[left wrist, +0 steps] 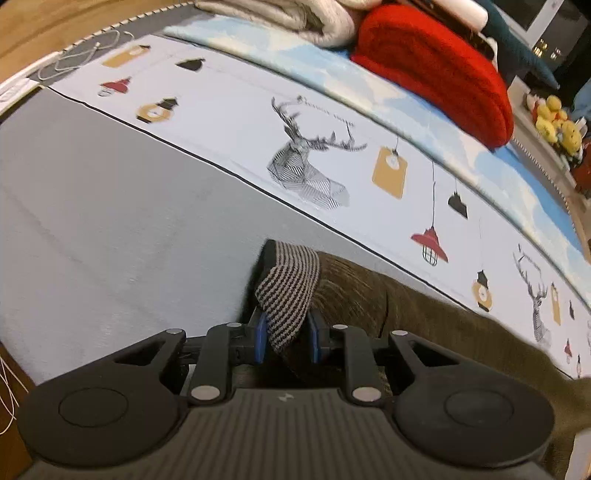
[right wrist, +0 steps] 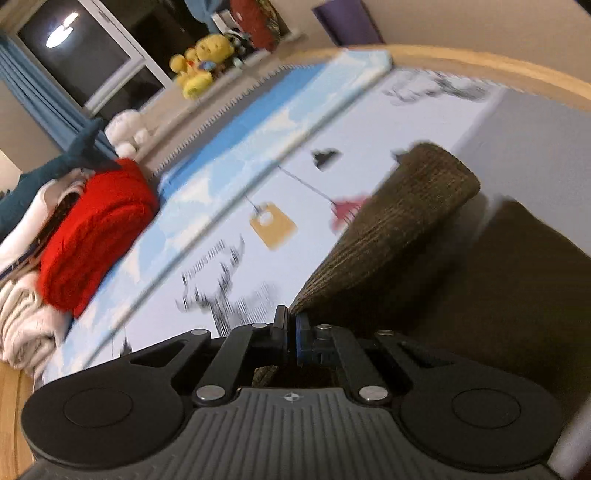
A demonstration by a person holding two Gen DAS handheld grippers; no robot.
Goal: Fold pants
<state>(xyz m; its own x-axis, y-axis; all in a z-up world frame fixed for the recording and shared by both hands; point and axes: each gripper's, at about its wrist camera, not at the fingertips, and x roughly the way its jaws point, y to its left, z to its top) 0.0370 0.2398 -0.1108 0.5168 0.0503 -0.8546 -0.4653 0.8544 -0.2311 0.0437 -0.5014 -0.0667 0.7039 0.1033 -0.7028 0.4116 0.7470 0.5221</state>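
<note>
- Nearest, the left gripper (left wrist: 286, 338) pinches a striped black-and-cream band of the pants (left wrist: 424, 317) between its blue pads (left wrist: 260, 338), the jaws narrow around that bunched cloth.
- The olive-brown corduroy pants trail from that grip towards the right across the grey part of the bed sheet (left wrist: 110, 221).
- In the right wrist view, the right gripper (right wrist: 290, 338) is pressed almost fully together on a thin edge of the same brown cloth, and a pant leg (right wrist: 399, 221) rises from it, lifted off the bed; this view is motion-blurred.
- Beyond the pants runs the white band of the sheet printed with deer heads (left wrist: 306, 158) and hanging lamps.
- Farther still, along the bed's far edge, sit a folded red blanket (left wrist: 436, 74) and cream bedding (left wrist: 288, 18).
- Past the bed, yellow plush toys (right wrist: 199, 62) rest on a ledge by a dark window (right wrist: 81, 48).
</note>
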